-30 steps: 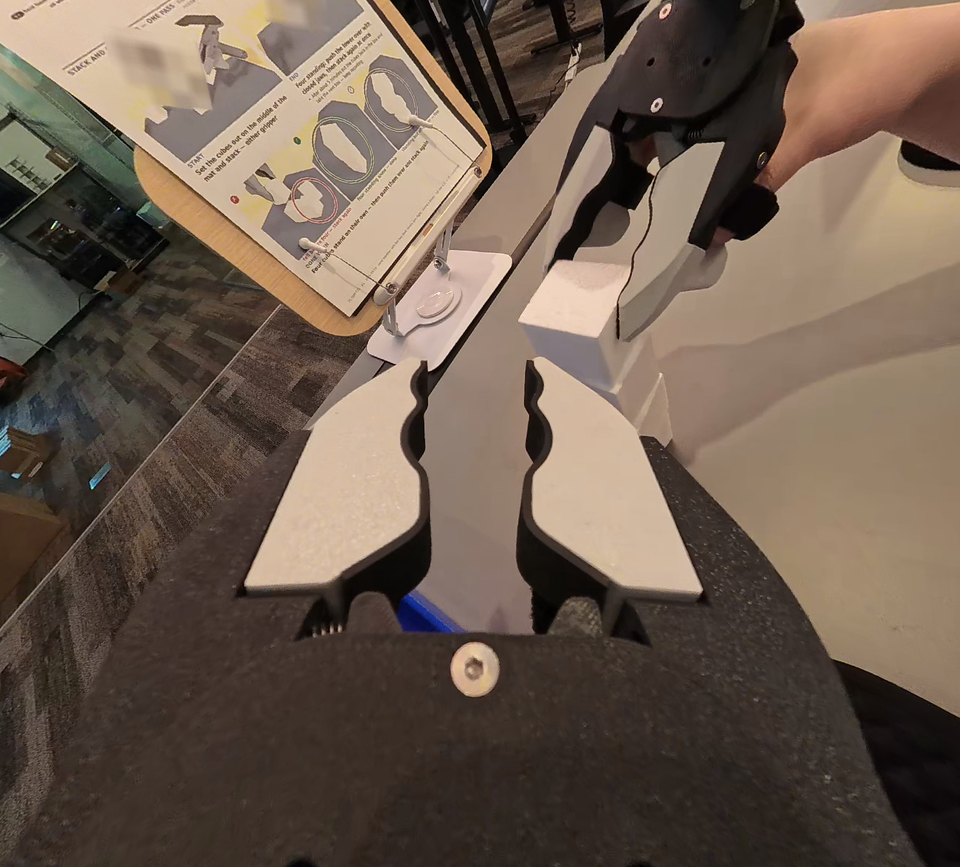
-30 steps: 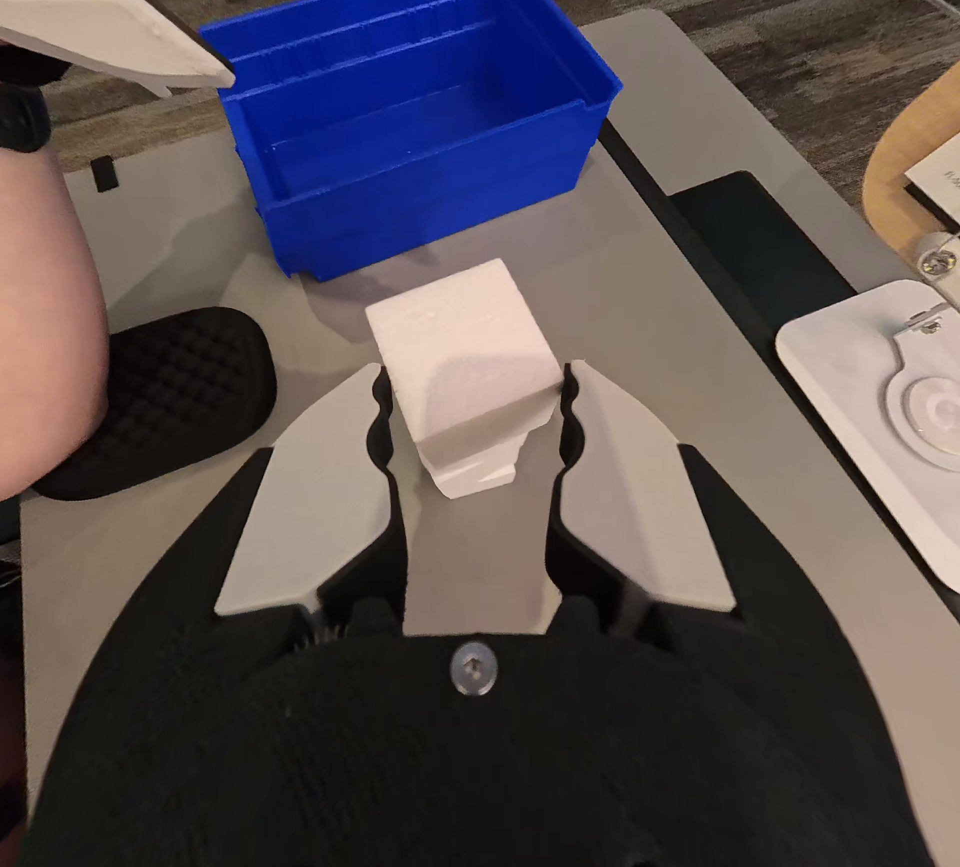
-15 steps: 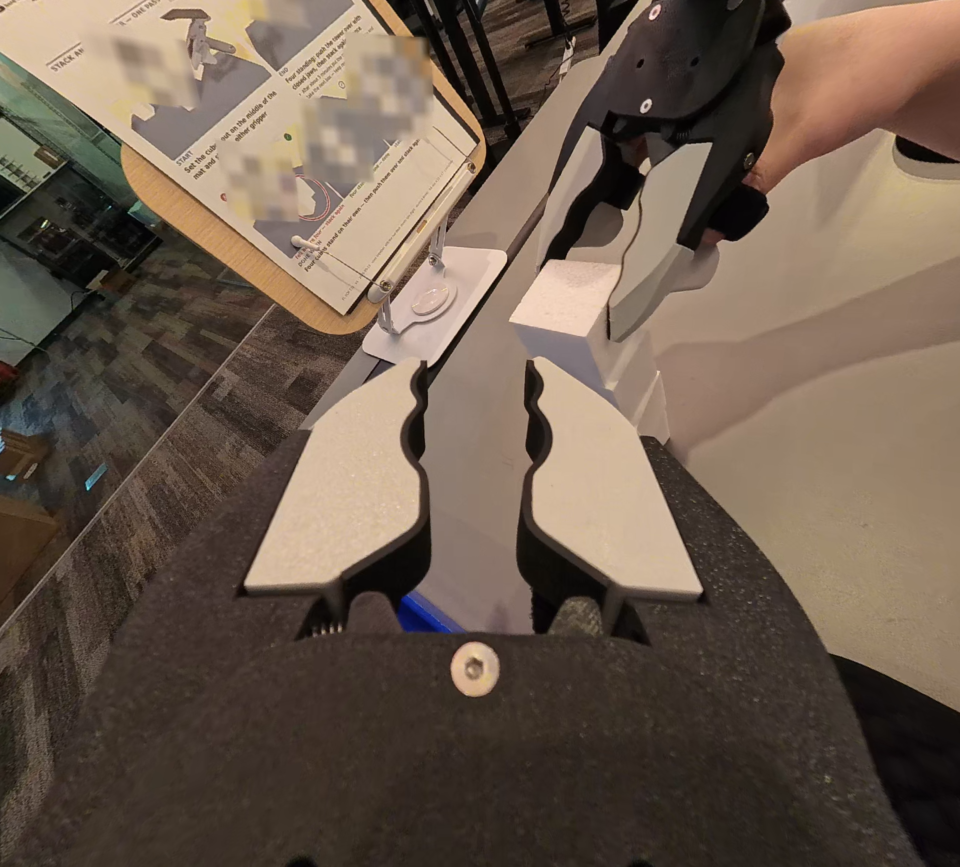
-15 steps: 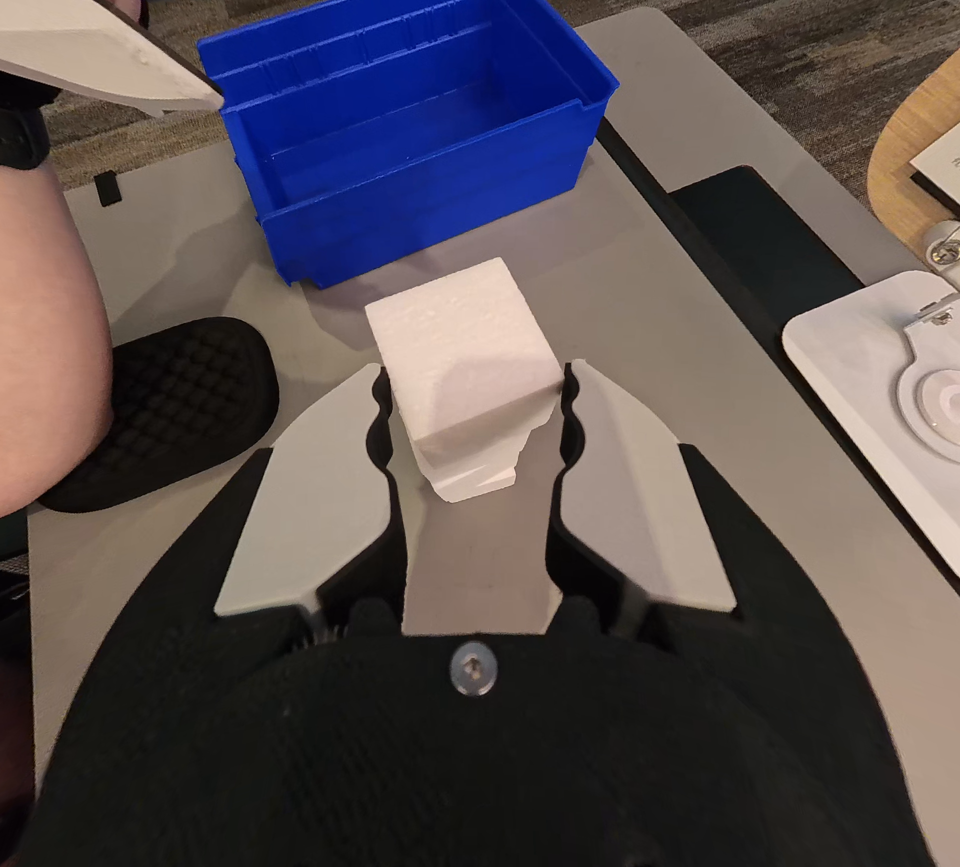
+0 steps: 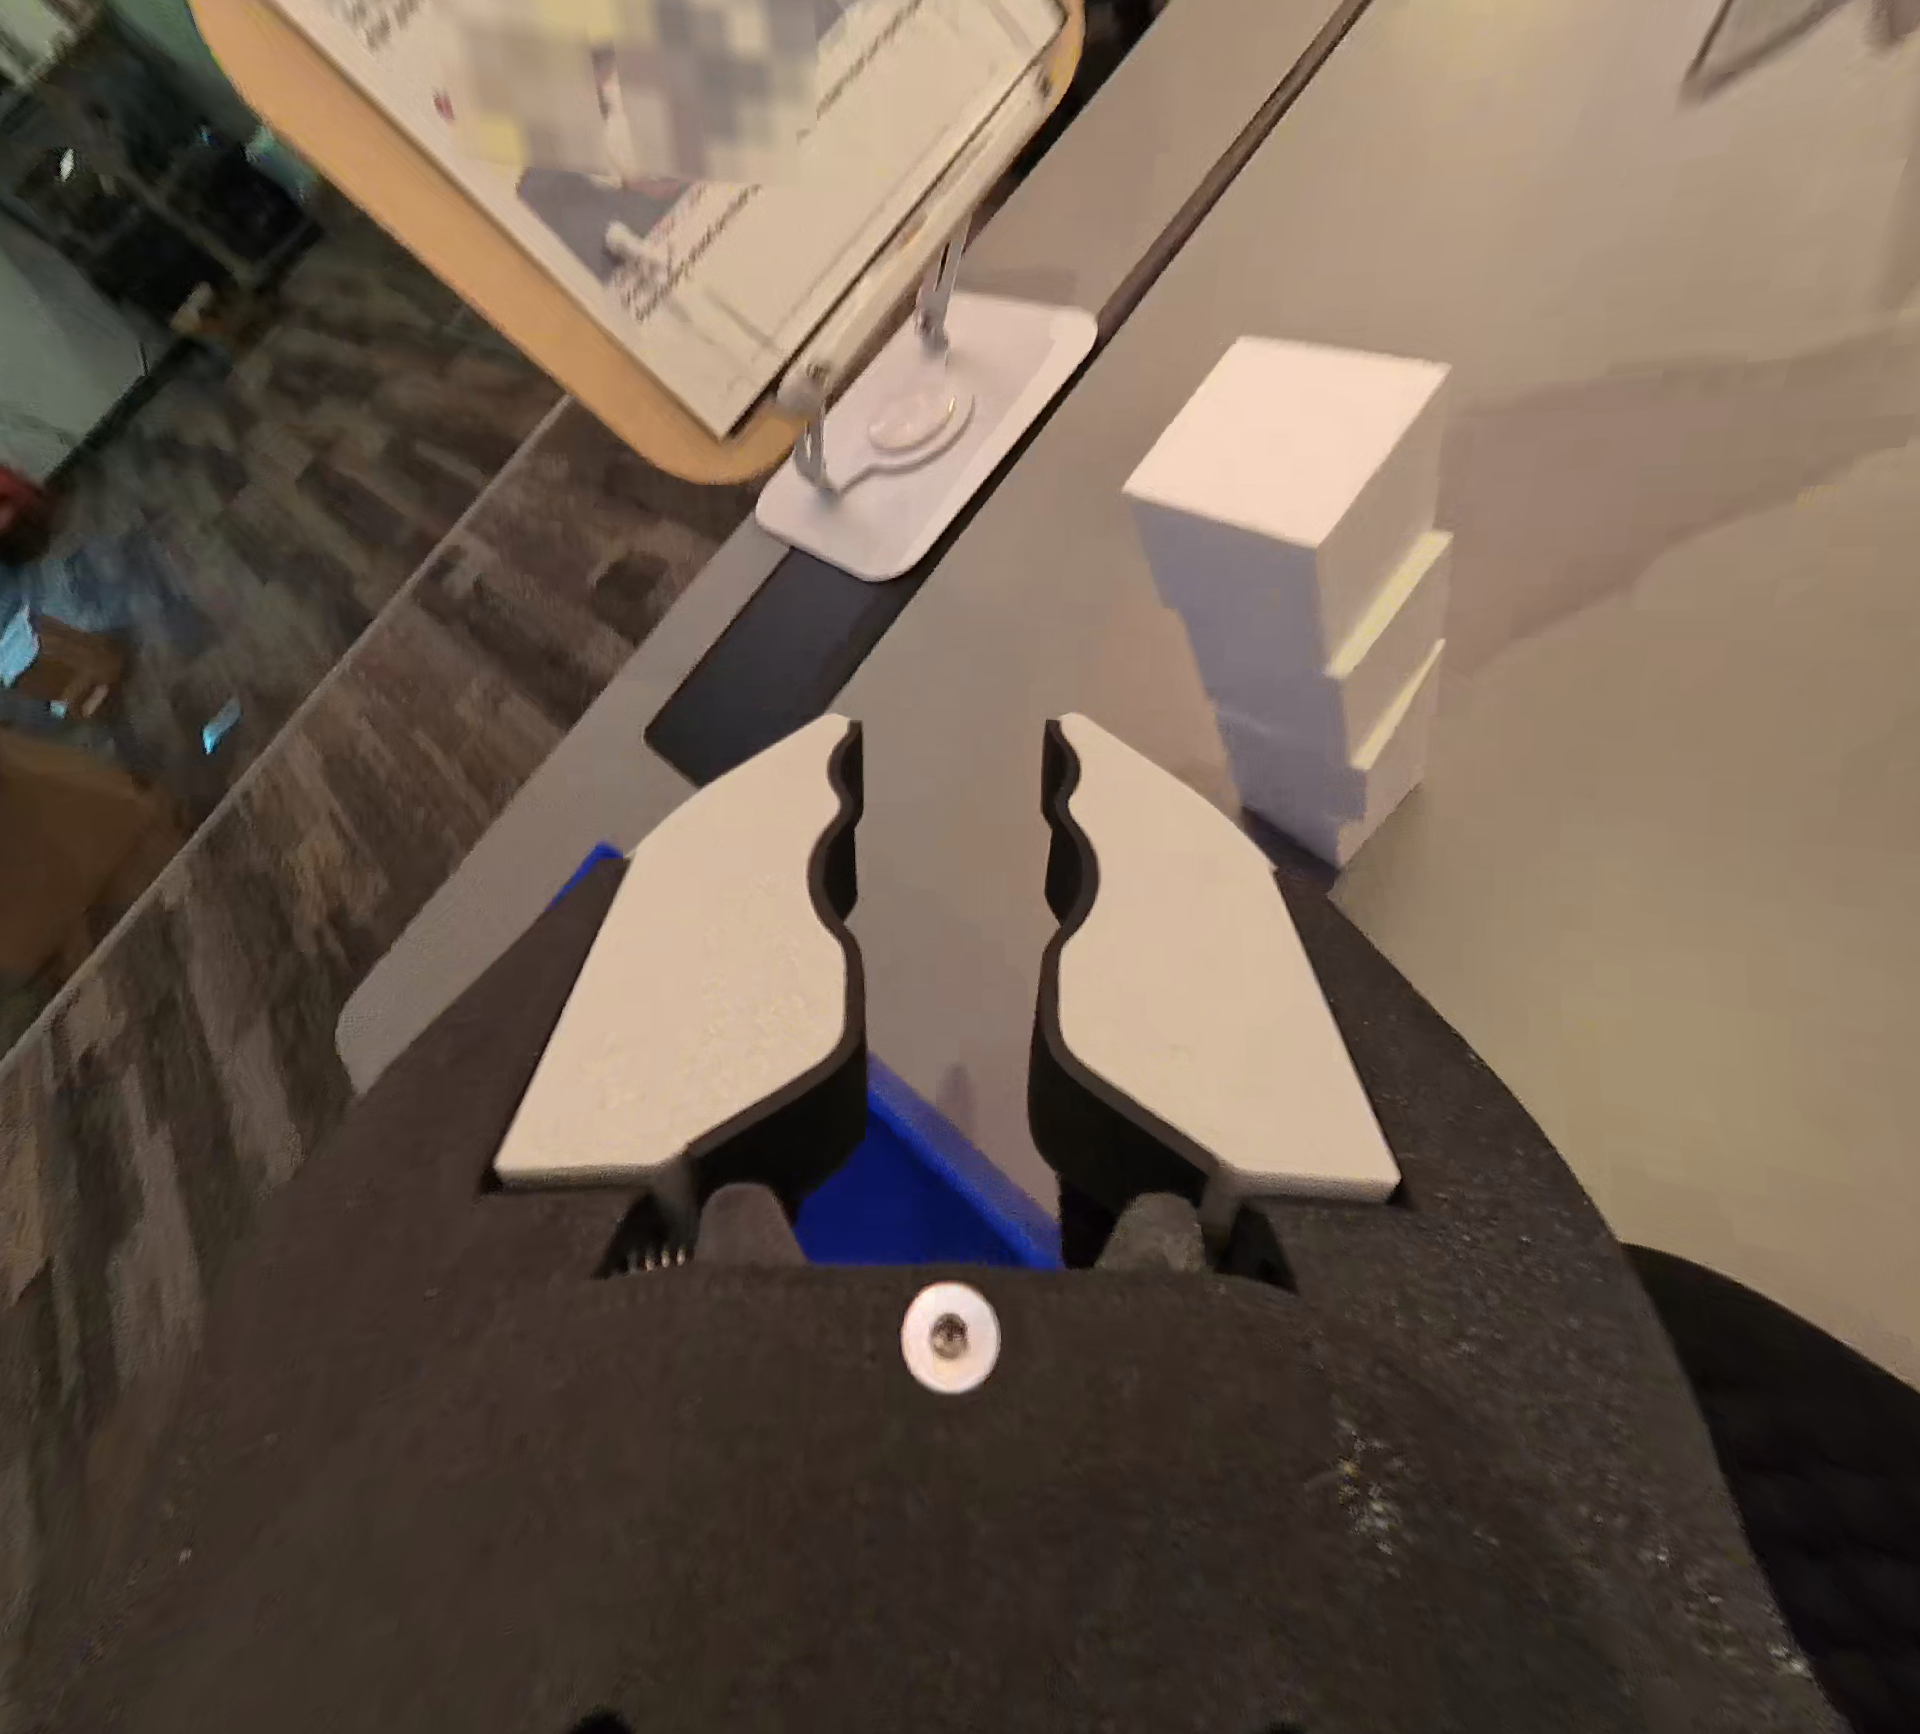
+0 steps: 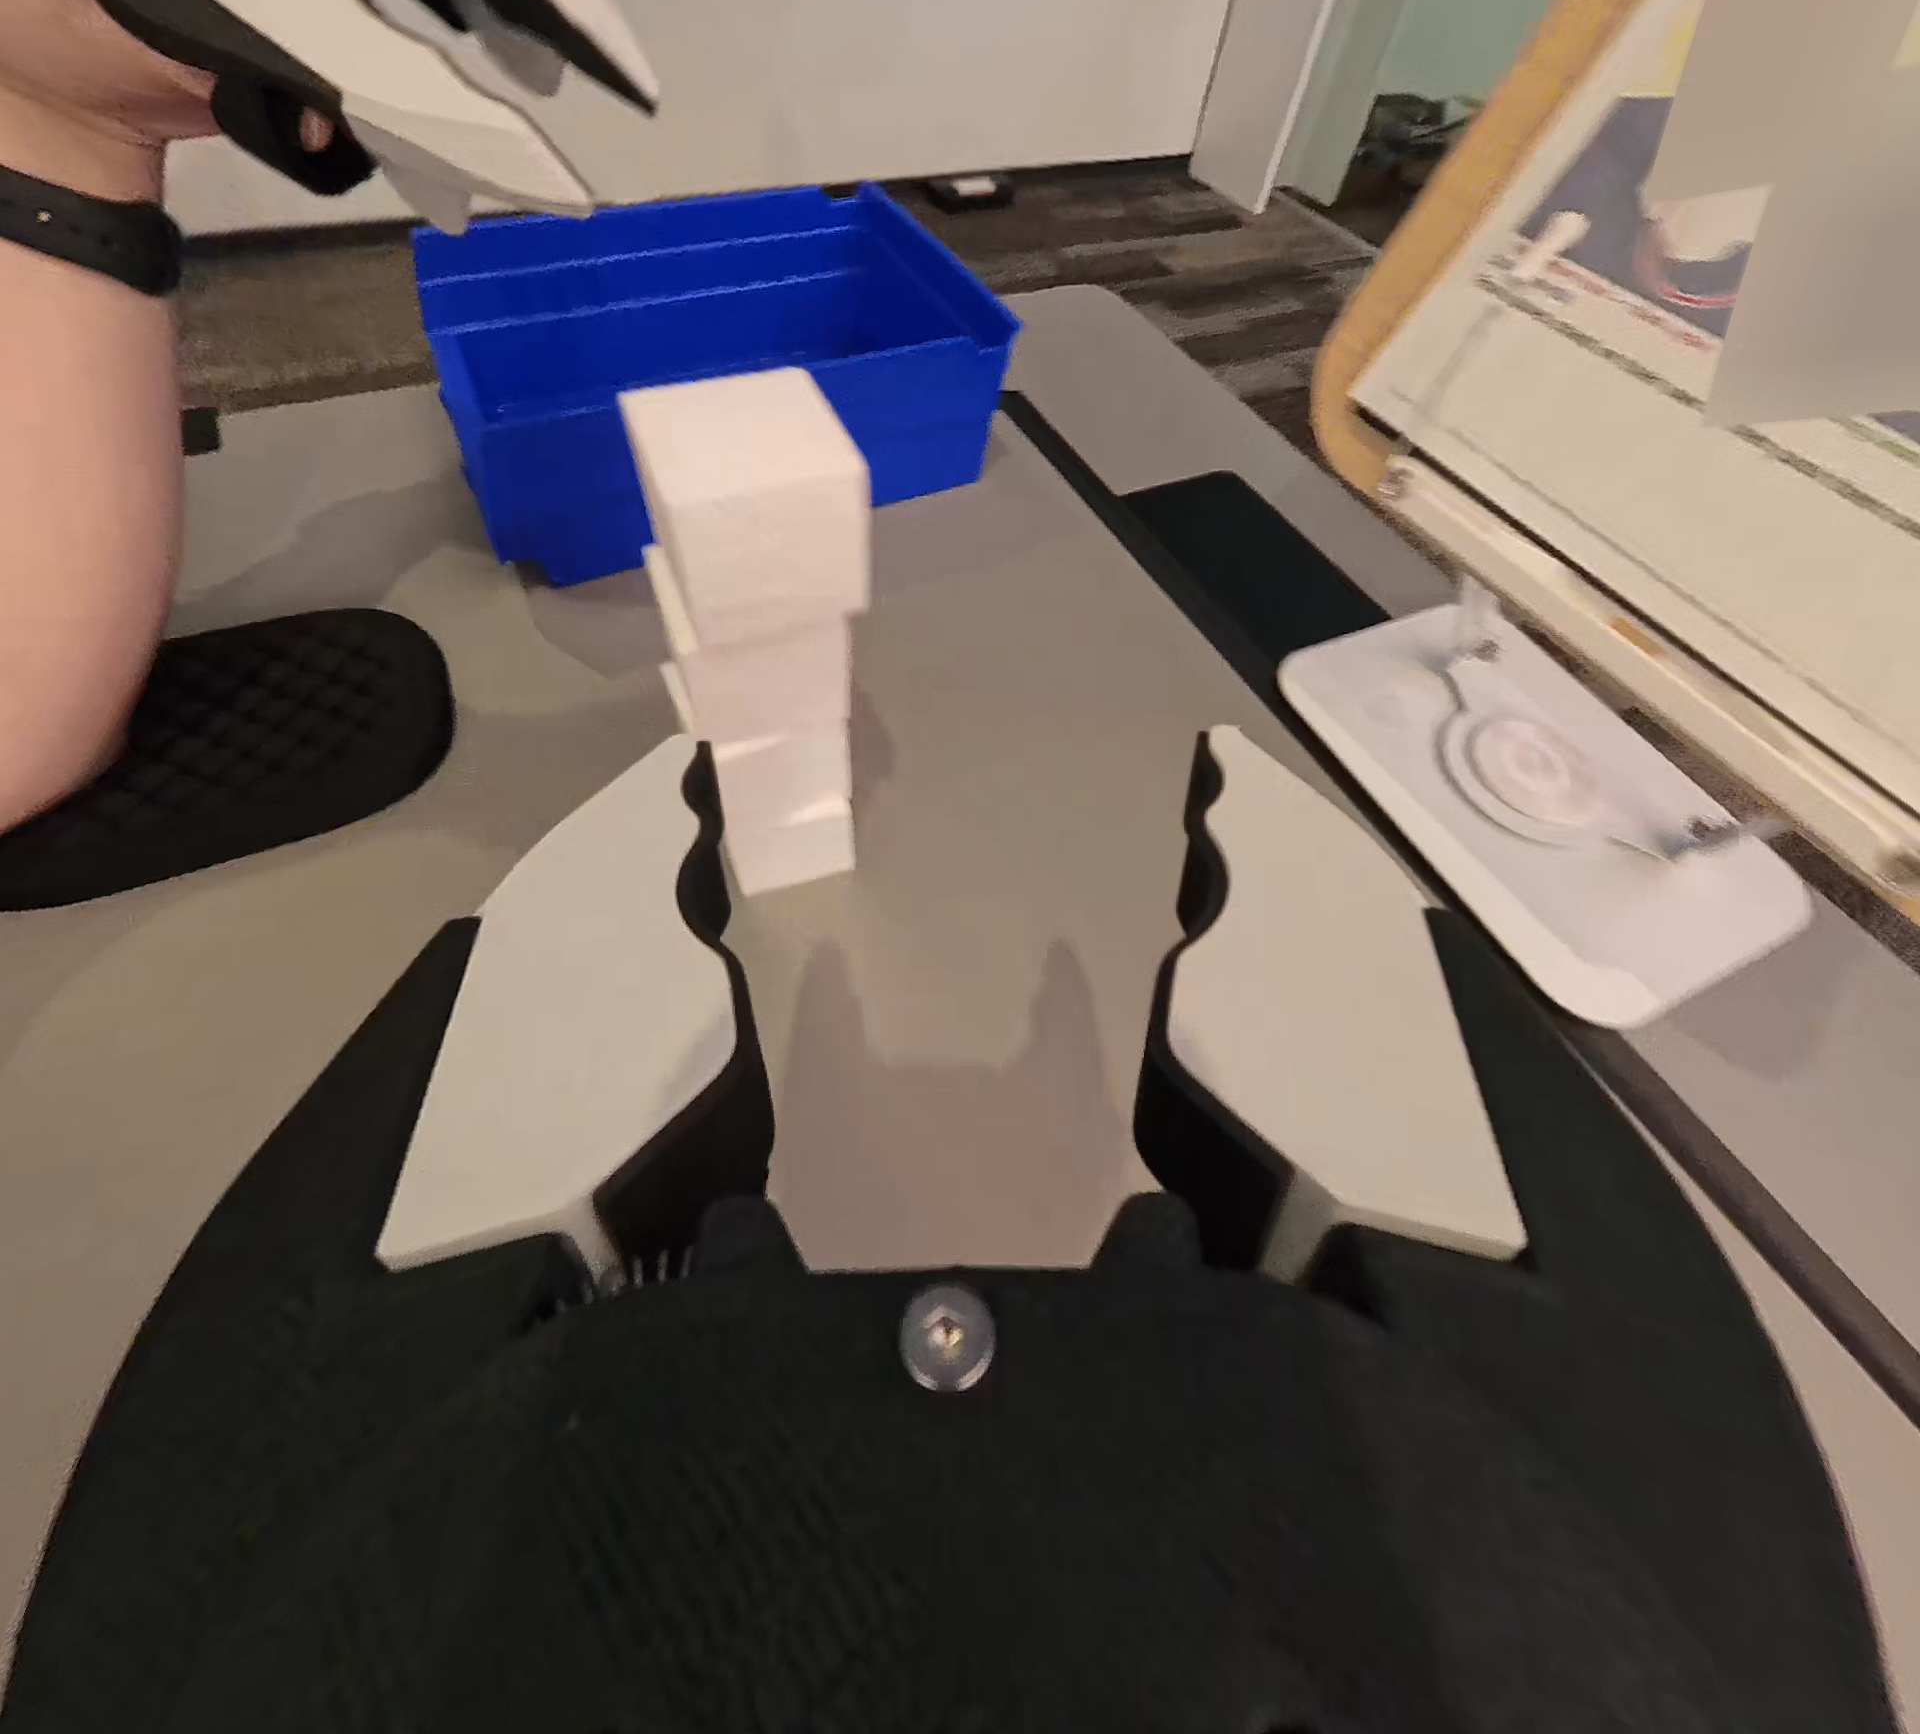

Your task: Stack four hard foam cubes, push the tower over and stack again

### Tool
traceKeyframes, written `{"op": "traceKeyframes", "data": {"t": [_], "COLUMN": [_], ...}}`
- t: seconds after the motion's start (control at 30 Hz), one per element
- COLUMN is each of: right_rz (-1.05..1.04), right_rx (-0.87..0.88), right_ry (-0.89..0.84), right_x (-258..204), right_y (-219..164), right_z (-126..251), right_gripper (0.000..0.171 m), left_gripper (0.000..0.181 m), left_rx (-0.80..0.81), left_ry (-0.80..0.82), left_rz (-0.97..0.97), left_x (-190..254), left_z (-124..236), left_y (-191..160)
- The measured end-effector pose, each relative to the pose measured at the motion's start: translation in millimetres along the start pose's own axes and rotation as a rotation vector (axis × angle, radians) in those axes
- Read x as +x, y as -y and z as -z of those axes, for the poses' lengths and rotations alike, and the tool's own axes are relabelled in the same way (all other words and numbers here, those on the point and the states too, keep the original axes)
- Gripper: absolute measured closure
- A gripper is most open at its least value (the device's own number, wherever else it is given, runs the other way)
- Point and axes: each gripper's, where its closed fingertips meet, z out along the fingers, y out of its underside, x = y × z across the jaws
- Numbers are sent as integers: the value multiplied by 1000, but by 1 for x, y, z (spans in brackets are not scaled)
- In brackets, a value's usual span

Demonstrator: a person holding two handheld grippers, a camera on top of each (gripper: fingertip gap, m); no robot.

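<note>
The right gripper (image 6: 945, 811) at lower centre is spread wide and empty; the left gripper (image 5: 951, 785) is parted, also empty. The four-high tower of white hard foam cubes (image 6: 764, 624) stands mid-frame before the blue plastic bin (image 6: 717, 313). To topple it cleanly, push sideways high up.

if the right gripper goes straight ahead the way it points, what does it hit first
Probably the cube tower. It stands just ahead of the right gripper but nearer the left finger, so depth is unclear; a glancing miss is possible.

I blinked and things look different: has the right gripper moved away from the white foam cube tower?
Yes. The right gripper has pulled back and opened; the white foam cube tower by the blue plastic bin now stands free.
</note>
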Motion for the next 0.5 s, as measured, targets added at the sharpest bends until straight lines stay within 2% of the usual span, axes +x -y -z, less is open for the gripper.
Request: {"op": "traceKeyframes", "data": {"t": [0.1,0.13,0.2,0.27,0.33,0.37,0.5], "right_rz": [-53,-58,-47,-25,-32,-46,-186], "right_rx": [61,91,150,200,247,270,299], "right_ry": [-50,-76,-111,-135,-142,-150,-183], "right_x": [40,54,75,93,107,115,153], "right_y": [0,4,14,20,17,12,-24], "right_z": [33,45,69,91,108,114,123], "right_gripper": [85,91,113,142,161,167,171], "left_gripper": [153,154,156,162,172,181,181], "left_rx": [-86,-109,-150,-181,-202,-207,-197], "left_ry": [14,6,-9,-12,-14,-14,63], "left_rz": [39,45,35,20,15,19,48], "left_x": [-6,-5,-1,2,2,1,-15], "left_z": [-15,-20,-29,-37,-42,-43,-40], "left_y": [-13,-15,-20,-23,-26,-27,-27]}}
